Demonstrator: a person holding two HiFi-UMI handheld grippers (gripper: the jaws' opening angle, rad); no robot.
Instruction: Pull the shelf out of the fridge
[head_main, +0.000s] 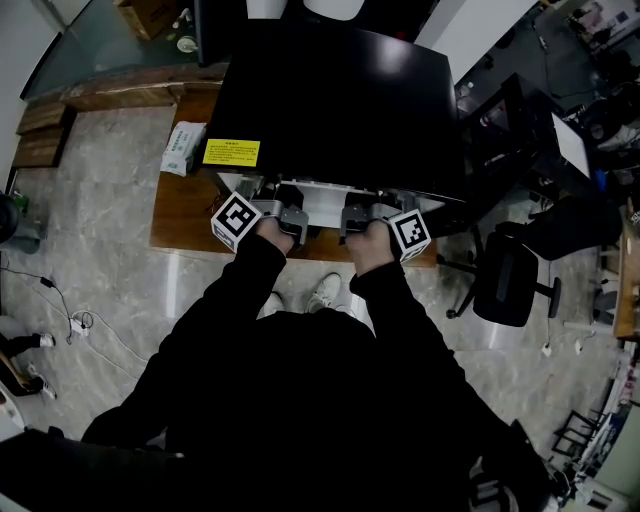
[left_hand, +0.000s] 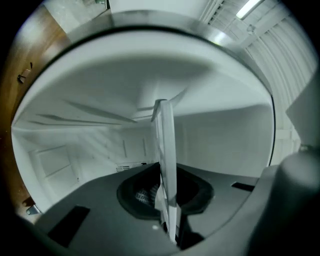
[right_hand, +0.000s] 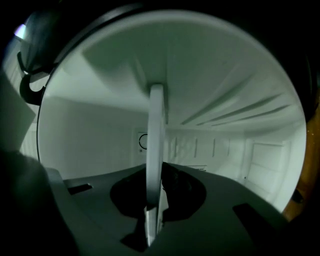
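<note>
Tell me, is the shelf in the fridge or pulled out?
In: both gripper views show the shelf reaching back into the fridge interior, its front edge clamped by the left tool and right tool.

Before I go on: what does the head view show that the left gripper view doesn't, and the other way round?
Only the head view: the left hand-held gripper and the right hand-held gripper side by side at the front of the black fridge, its yellow label, the wooden table beneath, and an office chair to the right.
Only the left gripper view: the jaws shut on the white shelf, seen edge-on, and the fridge's white inner walls.
Both: the left hand-held gripper reaching into the fridge.
</note>
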